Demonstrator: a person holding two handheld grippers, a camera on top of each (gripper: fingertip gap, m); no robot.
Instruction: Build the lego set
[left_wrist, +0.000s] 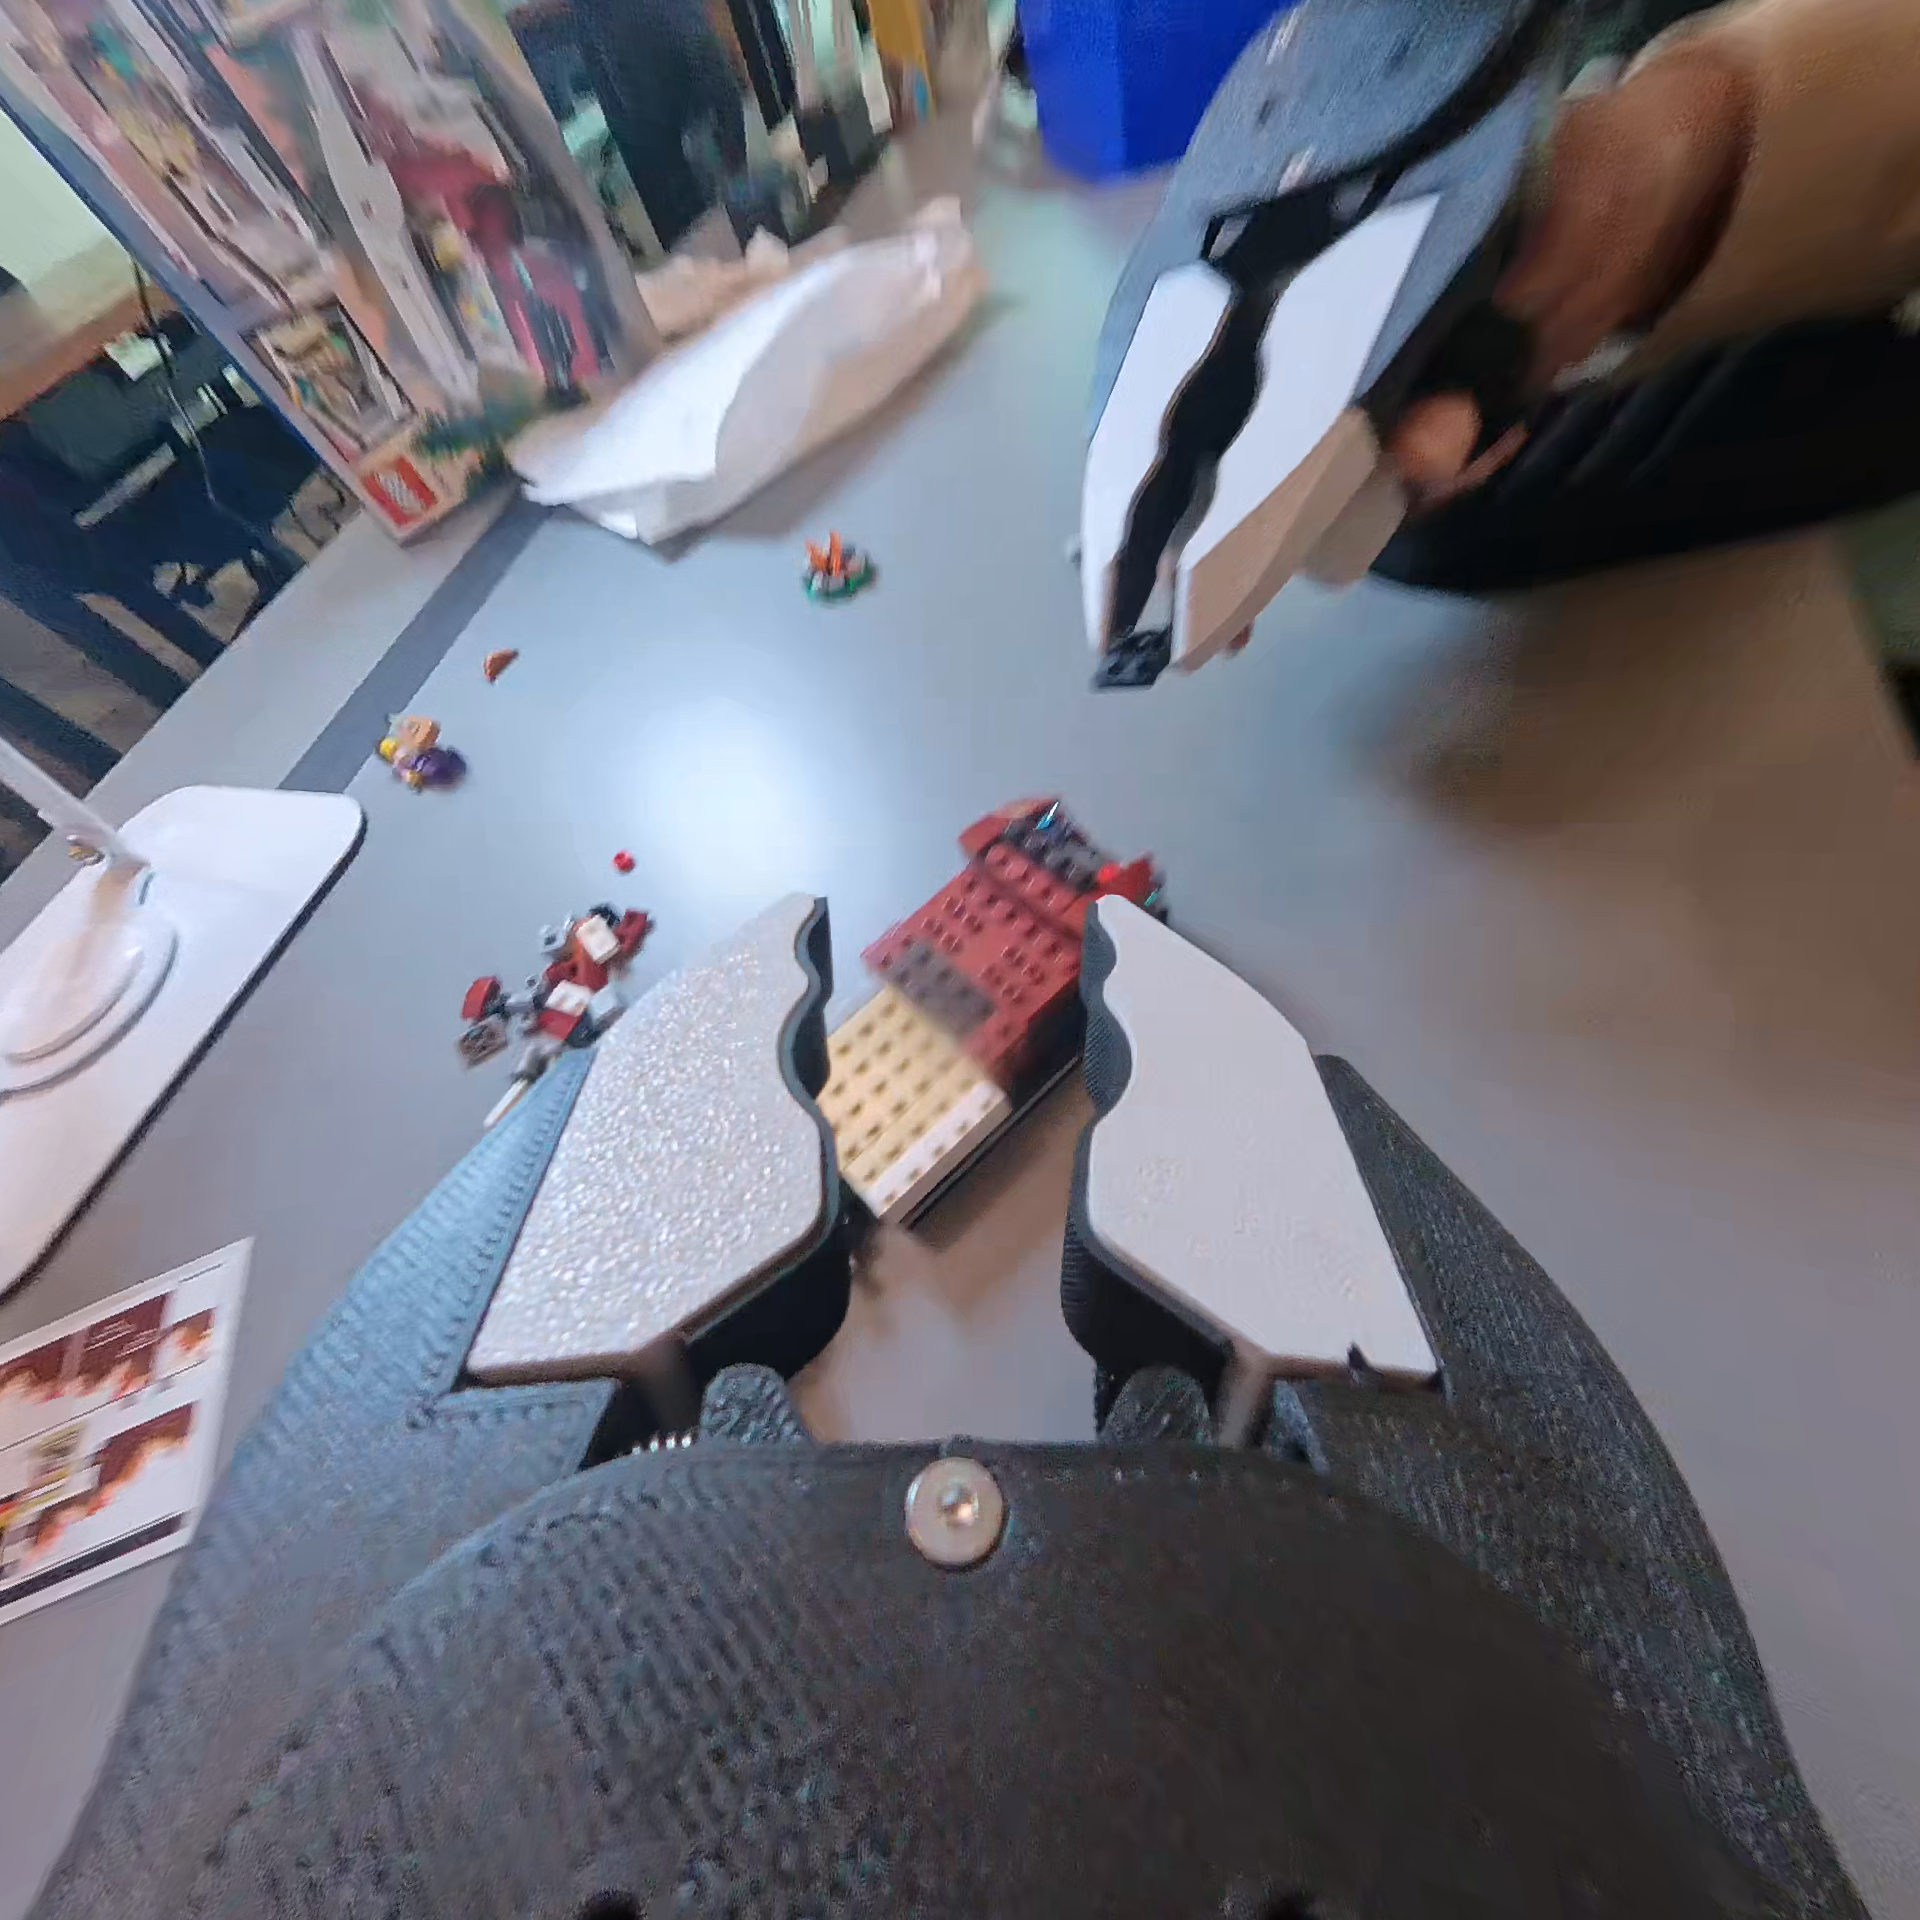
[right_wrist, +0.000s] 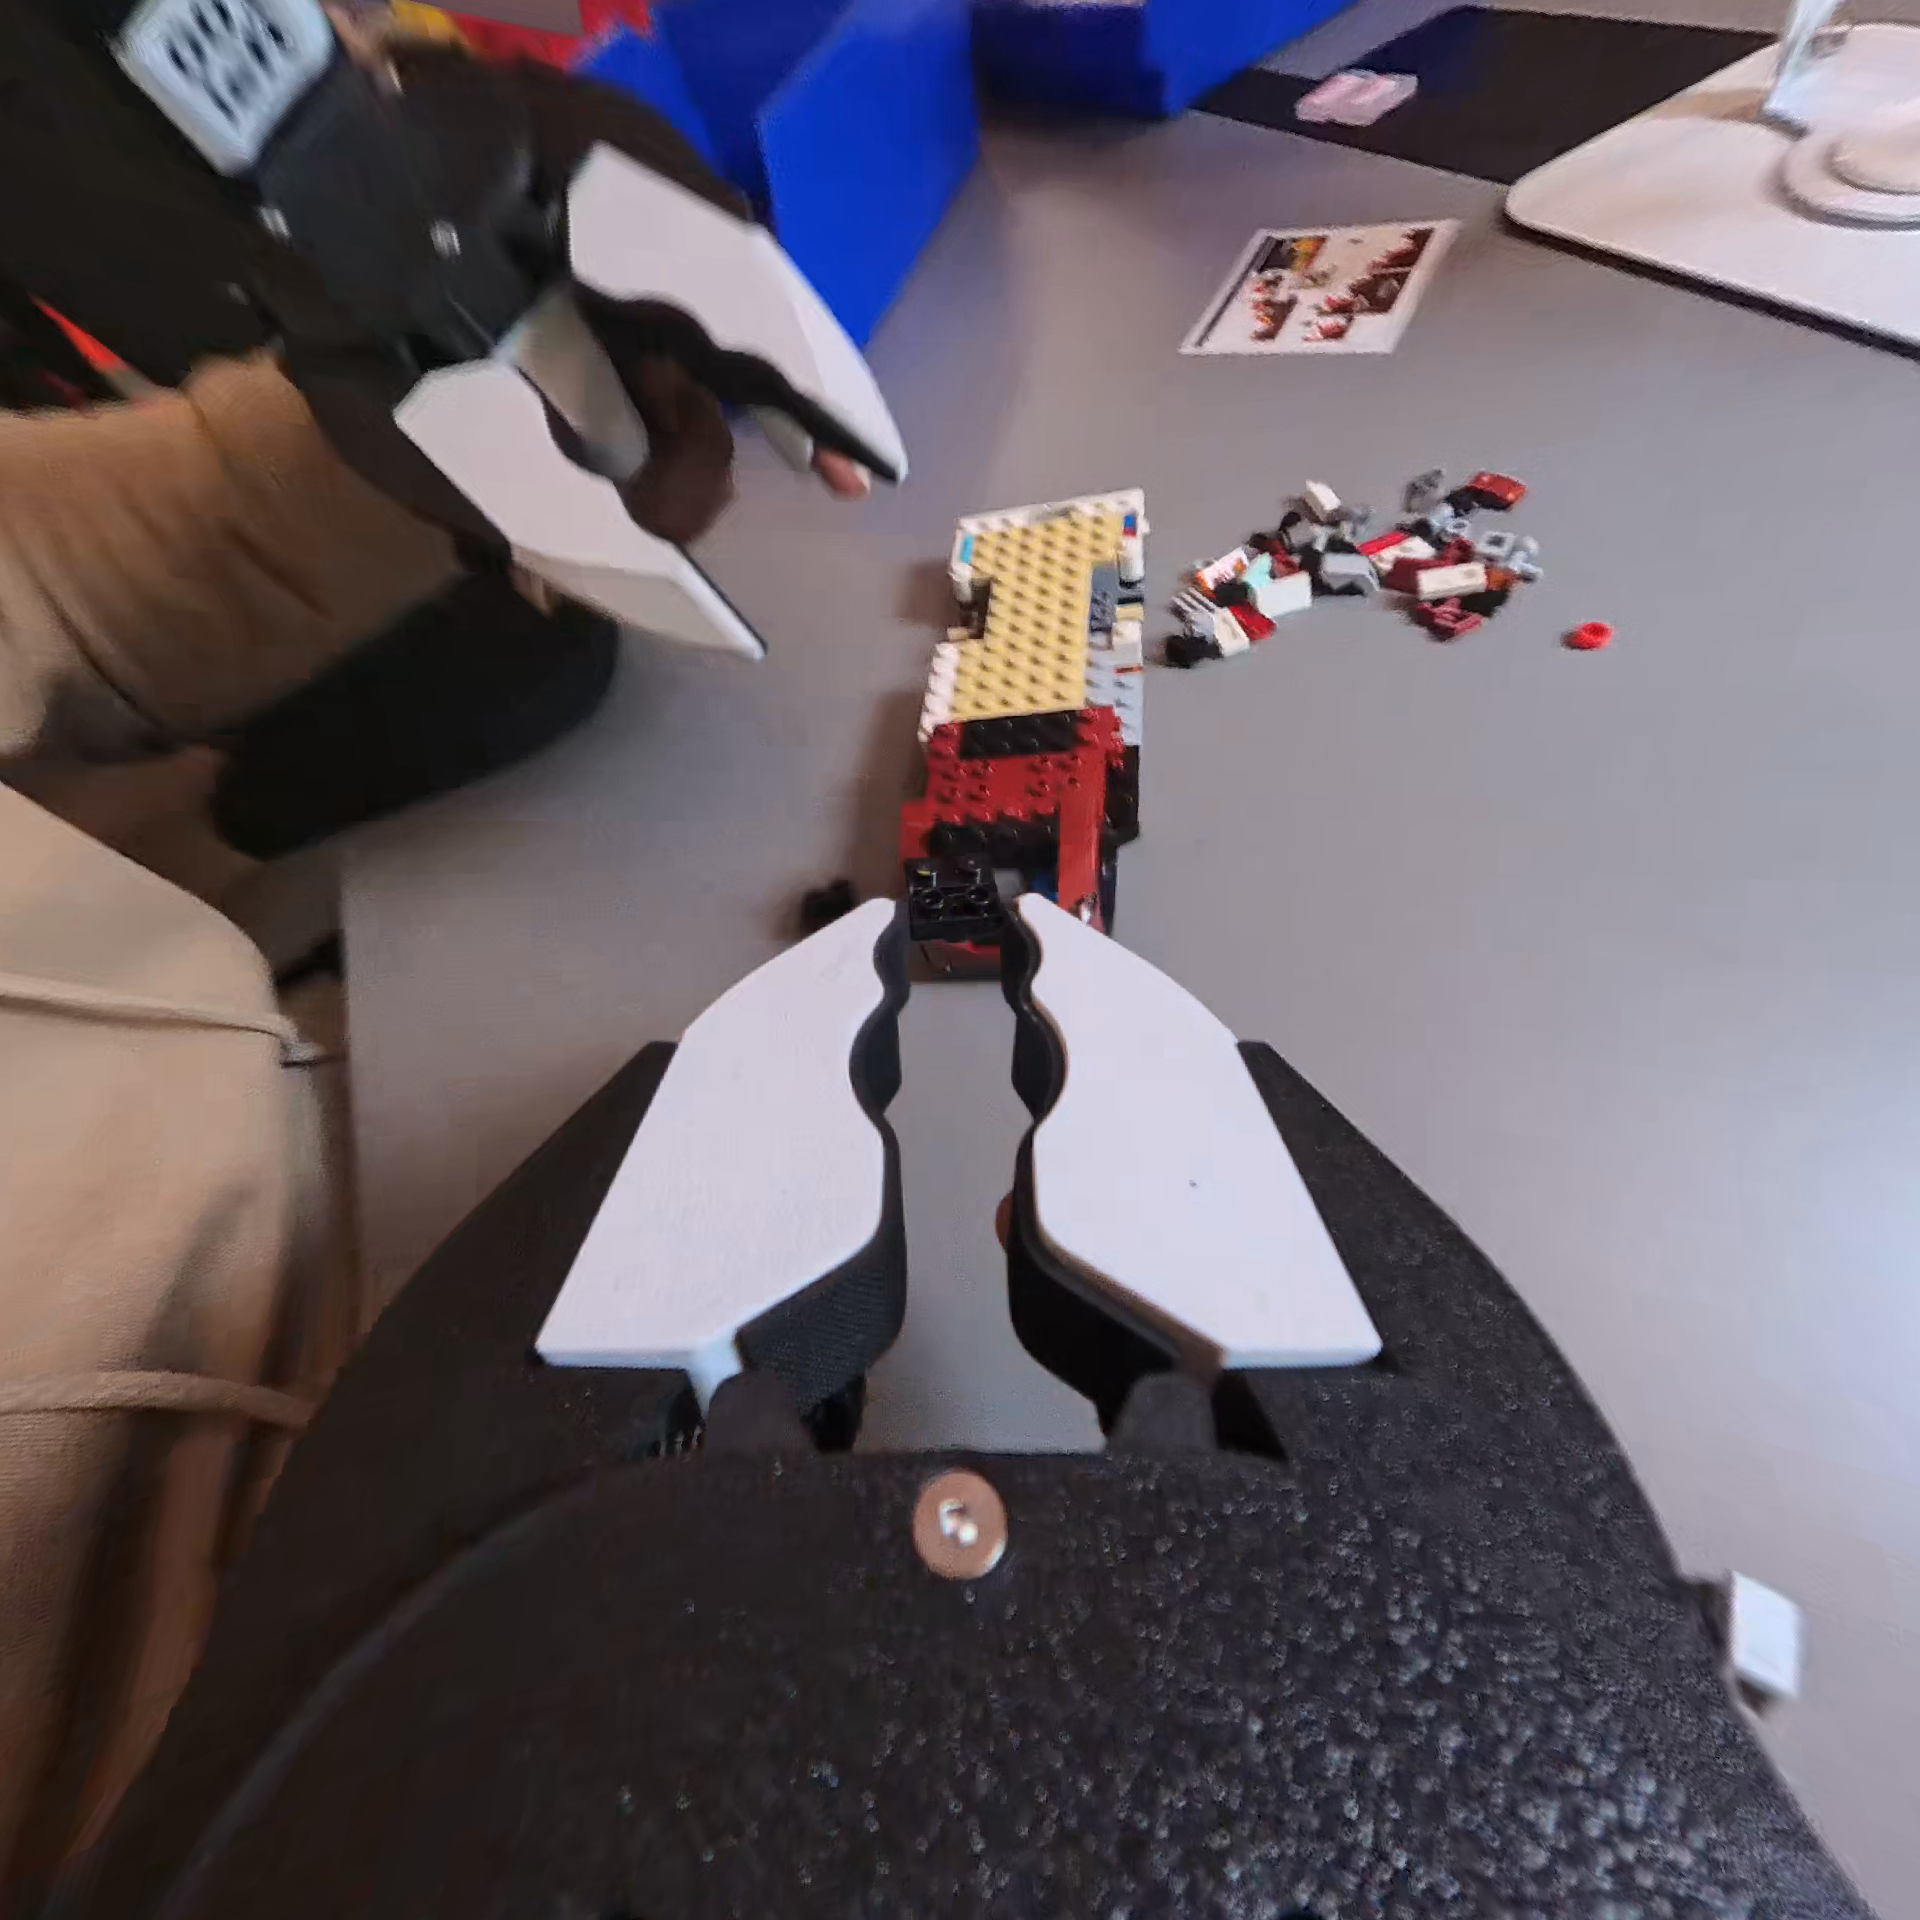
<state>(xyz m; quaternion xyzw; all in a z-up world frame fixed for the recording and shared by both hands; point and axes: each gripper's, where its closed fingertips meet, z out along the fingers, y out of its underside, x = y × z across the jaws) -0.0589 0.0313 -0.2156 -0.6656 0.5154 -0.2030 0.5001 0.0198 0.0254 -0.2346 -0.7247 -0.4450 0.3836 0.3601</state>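
Observation:
A long brick build (right_wrist: 1029, 665) of tan, dark red and black plates lies on the grey table (right_wrist: 1455, 935). My right gripper (right_wrist: 956, 909) is shut on a small black brick (right_wrist: 954, 902) and holds it at the build's near red end. The left wrist view shows it too (left_wrist: 1153, 644), with the black brick (left_wrist: 1127, 660) at its tips. My left gripper (left_wrist: 961, 925) is open and empty, its fingers wide apart above the build (left_wrist: 987, 966). In the right wrist view it (right_wrist: 826, 556) hovers left of the build's tan end.
A pile of loose small bricks (right_wrist: 1351, 566) and a red stud (right_wrist: 1588, 636) lie right of the build. A tiny black piece (right_wrist: 828, 902) lies by the right fingertips. A picture sheet (right_wrist: 1320, 286), a white lamp base (right_wrist: 1714, 208), blue bins (right_wrist: 873, 156) and a white bag (left_wrist: 769, 384) surround them. There is about 9 centimetres between the tips of the two grippers. The tiny black piece (right_wrist: 828, 902) is about 8 centimetres from my left fingertips.

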